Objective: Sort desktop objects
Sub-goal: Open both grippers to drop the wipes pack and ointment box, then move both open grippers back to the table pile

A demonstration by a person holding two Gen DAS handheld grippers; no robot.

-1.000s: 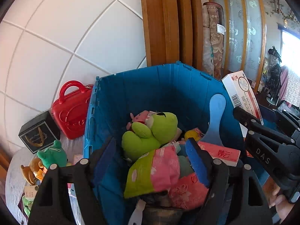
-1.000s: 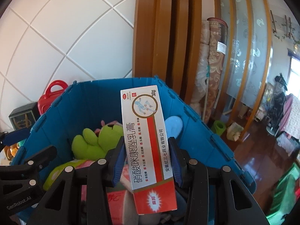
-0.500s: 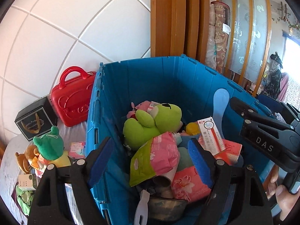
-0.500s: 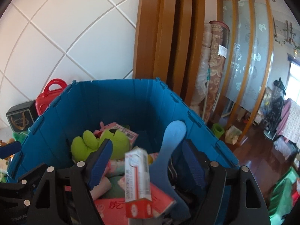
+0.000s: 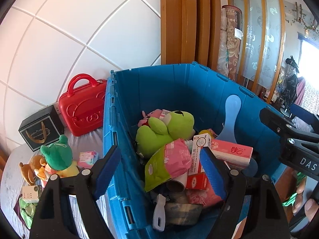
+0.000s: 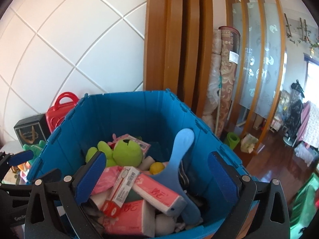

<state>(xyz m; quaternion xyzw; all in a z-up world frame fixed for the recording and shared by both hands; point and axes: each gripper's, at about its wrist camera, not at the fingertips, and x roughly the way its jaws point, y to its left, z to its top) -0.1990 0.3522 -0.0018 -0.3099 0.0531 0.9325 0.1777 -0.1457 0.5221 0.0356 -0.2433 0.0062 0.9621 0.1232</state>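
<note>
A blue crate (image 5: 151, 83) (image 6: 129, 109) holds several sorted items. Among them are a green frog plush (image 5: 169, 127) (image 6: 123, 151), pink tissue packs (image 5: 231, 151) (image 6: 157, 191) and a light blue paddle (image 5: 229, 115) (image 6: 179, 151). A white-and-red medicine box (image 5: 199, 159) (image 6: 121, 189) lies loose on the pile. My right gripper (image 6: 157, 176) hangs over the crate's near edge, its jaws opening wide with nothing between them. My left gripper (image 5: 159, 169) is open above the crate's left wall and holds nothing.
On the white cloth left of the crate stand a red toy case (image 5: 83, 109), a black box (image 5: 39, 129), a green plush (image 5: 56, 155) with small toys, and a small pink pack (image 5: 87, 157). Tiled wall behind; wooden frame and a rolled rug (image 6: 225, 83) at right.
My right gripper opened and let go of the white-and-red box, which dropped onto the pile in the crate. The left gripper drifted left, showing more of the table.
</note>
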